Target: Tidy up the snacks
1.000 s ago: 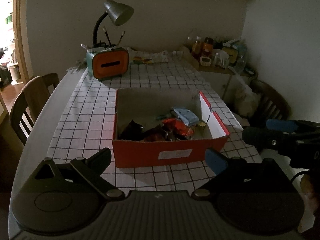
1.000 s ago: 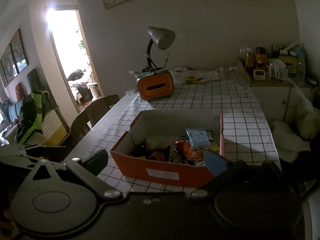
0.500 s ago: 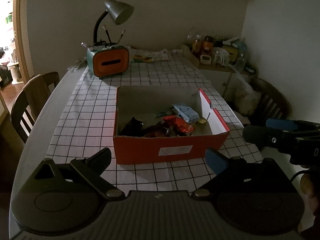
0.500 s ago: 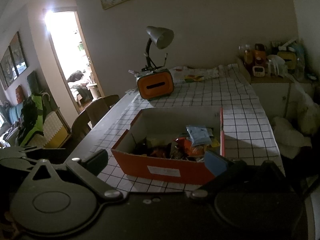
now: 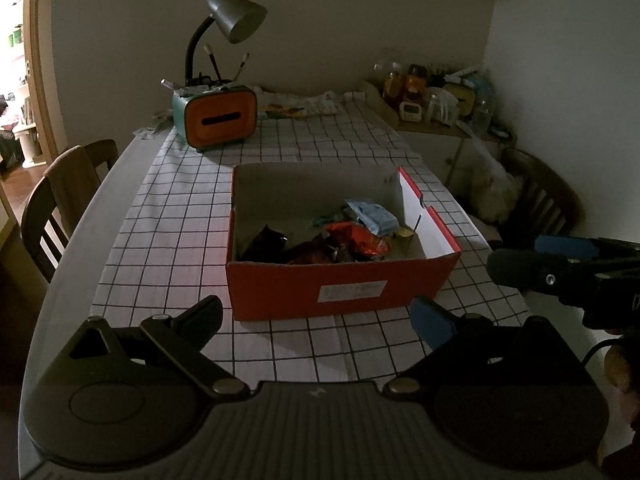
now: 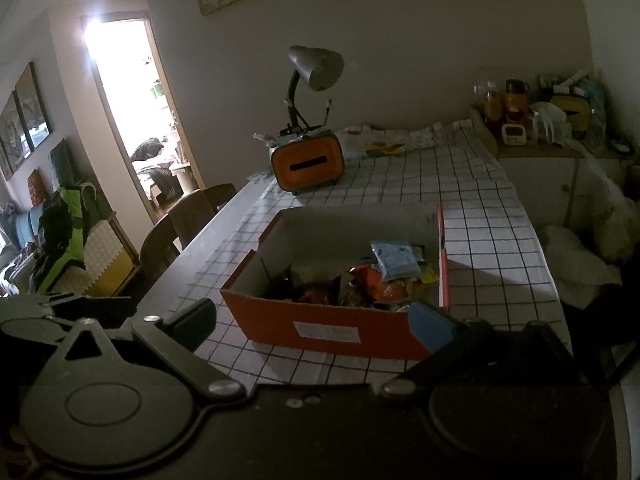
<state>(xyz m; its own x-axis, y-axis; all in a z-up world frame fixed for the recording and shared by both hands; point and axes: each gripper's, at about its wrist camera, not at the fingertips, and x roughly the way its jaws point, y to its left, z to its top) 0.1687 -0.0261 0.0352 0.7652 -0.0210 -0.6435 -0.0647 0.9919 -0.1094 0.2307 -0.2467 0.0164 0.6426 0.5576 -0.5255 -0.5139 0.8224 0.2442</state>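
An open orange cardboard box (image 5: 344, 288) (image 6: 320, 320) stands on the checked tablecloth (image 5: 168, 232). Several snack packets lie in its right half: a pale blue one (image 5: 374, 216) (image 6: 394, 260) on top, an orange-red one (image 5: 356, 240) and dark ones (image 5: 268, 244). My left gripper (image 5: 316, 316) is open and empty, just in front of the box. My right gripper (image 6: 312, 320) is open and empty, in front of the box's near right corner. It shows from the side at the right edge of the left wrist view (image 5: 560, 264).
An orange and teal holder with pens (image 5: 216, 118) and a grey desk lamp (image 5: 236, 24) stand at the table's far end. A side cabinet with jars (image 5: 432, 96) is at the far right. Wooden chairs (image 5: 60, 200) stand left and right (image 5: 540, 200).
Both grippers have drawn back slightly and tilted, so the box sits a little lower and farther in both views. Nothing was grasped or released.
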